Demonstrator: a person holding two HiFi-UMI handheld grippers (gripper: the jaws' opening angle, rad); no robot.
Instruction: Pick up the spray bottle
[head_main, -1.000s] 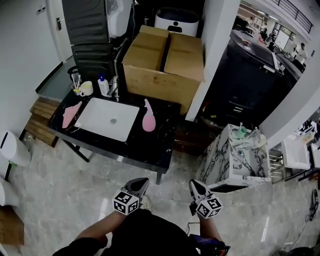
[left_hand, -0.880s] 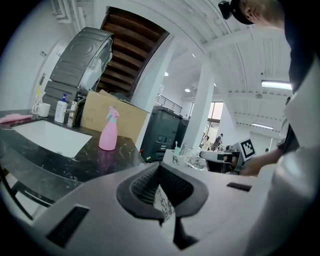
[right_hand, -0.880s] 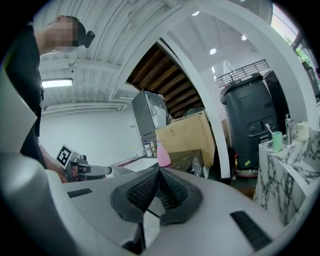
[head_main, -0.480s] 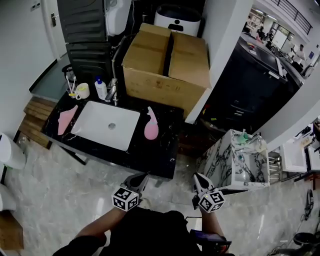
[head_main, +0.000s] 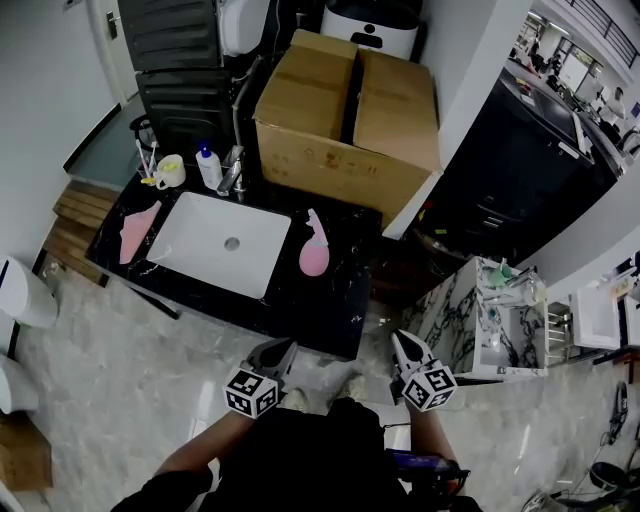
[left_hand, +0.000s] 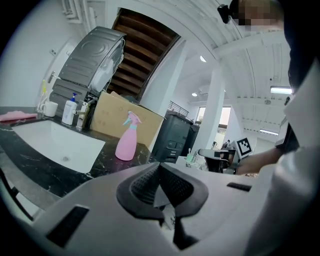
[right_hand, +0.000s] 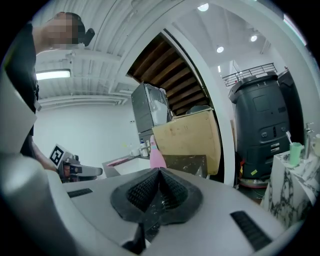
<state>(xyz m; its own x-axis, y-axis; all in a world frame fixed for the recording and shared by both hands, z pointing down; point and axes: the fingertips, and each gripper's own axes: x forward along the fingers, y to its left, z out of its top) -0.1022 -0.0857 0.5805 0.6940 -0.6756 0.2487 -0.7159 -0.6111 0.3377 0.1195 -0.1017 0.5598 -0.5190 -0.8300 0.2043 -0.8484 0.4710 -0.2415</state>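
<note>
The pink spray bottle (head_main: 314, 252) stands upright on the black worktop (head_main: 310, 305), just beside the right rim of the white sink (head_main: 255, 262) and between that rim and the worktop's right edge. Its trigger head is at the top, and nothing touches it.

Both tools are held low in front of the person, off the worktop and over the pale marble floor (head_main: 120, 400). The left tool (head_main: 283, 347) is just outside the front edge, near the front right corner. The right tool (head_main: 400, 340) is a little past that corner. Both are well apart from the bottle.

The left gripper view looks along the left tool (left_hand: 160, 167): its 2 jaws are pressed together with nothing between them, and the bottle (left_hand: 127, 140) shows beyond them. The right gripper view shows the same for the right tool (right_hand: 159, 172) — jaws together and empty, with the bottle (right_hand: 156, 157) small in the distance above the tips.

Along the back edge a large cardboard box (head_main: 345, 110) rises behind the bottle. Near the back left corner stand a tap (head_main: 232, 172), a white pump bottle (head_main: 208, 165) and a cup (head_main: 168, 172) with toothbrushes. A pink cloth (head_main: 135, 228) lies by the left edge, left of the sink.
</note>
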